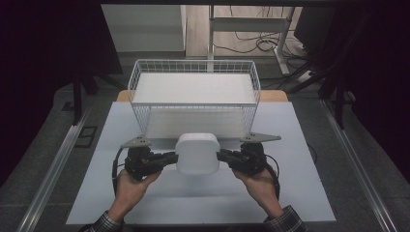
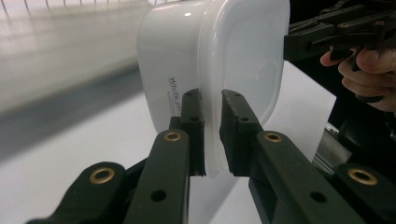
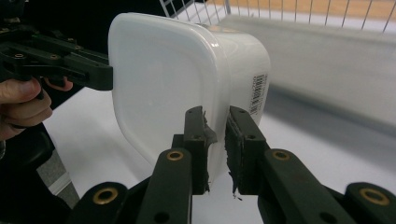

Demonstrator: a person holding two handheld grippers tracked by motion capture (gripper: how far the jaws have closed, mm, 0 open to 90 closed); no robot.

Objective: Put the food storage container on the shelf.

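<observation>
Both claws, left [image 1: 170, 157] and right [image 1: 223, 155], pinch a white container [image 1: 197, 153] from opposite sides. A wire basket [image 1: 193, 99] stands just behind it on the tabletop [image 1: 300, 193].

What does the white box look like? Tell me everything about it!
The white box looks like smooth, shiny plastic, squarish with rounded corners and a lid with a jutting rim. Small print runs down one side and a barcode sticker down the other. The left gripper and right gripper pinch that rim from opposite sides. It sits just in front of the wire basket, over the white table.

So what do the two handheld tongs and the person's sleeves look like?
Both tongs, left and right, are black, with brass-ringed holes along the jaws, a grey three-cornered plate on top and a trailing black cable. The sleeves are plaid.
</observation>
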